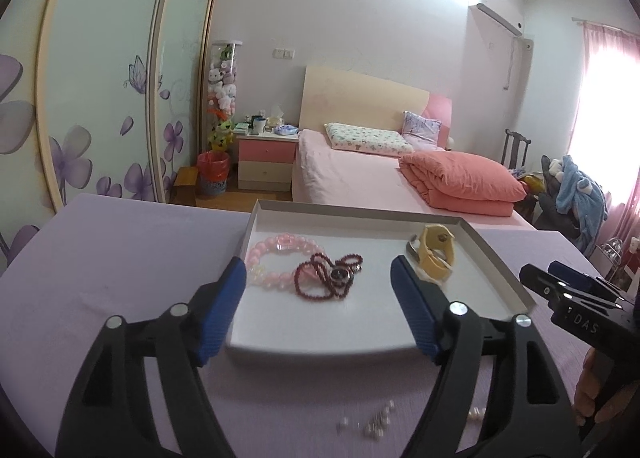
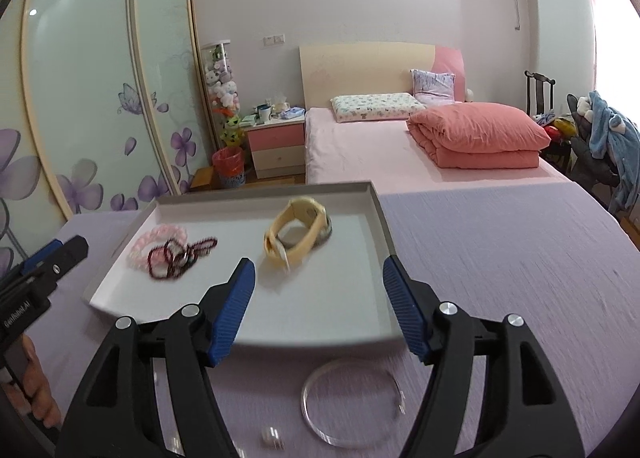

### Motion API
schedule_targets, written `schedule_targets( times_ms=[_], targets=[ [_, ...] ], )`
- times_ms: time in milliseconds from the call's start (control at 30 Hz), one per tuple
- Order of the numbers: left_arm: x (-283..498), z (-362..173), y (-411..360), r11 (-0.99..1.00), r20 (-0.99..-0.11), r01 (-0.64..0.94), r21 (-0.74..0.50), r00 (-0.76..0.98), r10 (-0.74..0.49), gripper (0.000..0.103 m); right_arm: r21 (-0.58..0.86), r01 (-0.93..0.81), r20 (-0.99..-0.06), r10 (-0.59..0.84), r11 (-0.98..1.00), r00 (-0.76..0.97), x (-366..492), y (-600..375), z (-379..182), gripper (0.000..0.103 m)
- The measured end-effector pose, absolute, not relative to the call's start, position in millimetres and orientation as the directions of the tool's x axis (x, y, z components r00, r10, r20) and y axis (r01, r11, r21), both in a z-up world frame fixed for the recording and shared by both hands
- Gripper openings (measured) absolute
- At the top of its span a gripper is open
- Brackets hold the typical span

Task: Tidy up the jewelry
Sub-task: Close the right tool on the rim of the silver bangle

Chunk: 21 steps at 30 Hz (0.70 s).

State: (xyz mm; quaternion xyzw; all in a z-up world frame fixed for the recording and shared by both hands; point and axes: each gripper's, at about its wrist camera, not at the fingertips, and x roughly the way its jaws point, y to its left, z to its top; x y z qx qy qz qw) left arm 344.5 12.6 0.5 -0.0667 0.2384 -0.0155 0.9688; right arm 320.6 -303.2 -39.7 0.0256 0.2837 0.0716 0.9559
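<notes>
A shallow white tray (image 1: 320, 322) (image 2: 340, 258) lies on a lilac tablecloth (image 1: 120, 258). In it are a pink bead bracelet (image 1: 272, 254) (image 2: 160, 238), a dark red bead string (image 1: 320, 282) (image 2: 176, 258) tangled with a small metal piece, and a yellow watch (image 1: 436, 254) (image 2: 298, 234). My left gripper (image 1: 318, 270) hangs open over the tray's near left part, nothing between its fingers. My right gripper (image 2: 319, 269) is open above the tray's near right edge, also holding nothing. A clear bangle (image 2: 352, 402) and several small white beads (image 1: 376, 422) lie on the cloth in front of the tray.
Beyond the table stands a bed (image 2: 400, 146) with a folded pink quilt (image 2: 480, 134). Flowered wardrobe doors (image 1: 100, 98) fill the left side. A chair piled with clothes (image 2: 608, 134) is at the right. A hand (image 1: 600, 398) holds the right gripper's handle.
</notes>
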Motion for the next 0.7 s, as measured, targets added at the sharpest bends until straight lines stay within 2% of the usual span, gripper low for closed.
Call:
schedule_targets(
  times_ms=[400,700],
  targets=[
    [257.8,-8.1,18.3,0.993,-0.461,0.028,-0.118,0.884,-0.080,0.081,0.086,-0.096,-0.631,0.129,0.992,0.765,270.6,-336.2,-70.5,0.067],
    [250.3,-17.0,19.2,0.993,-0.481,0.018,-0.115,0.874,-0.072,0.082,0.097,-0.037,-0.702,0.095,0.995,0.706,285.3,-338.4,-91.5,0.064]
  ],
)
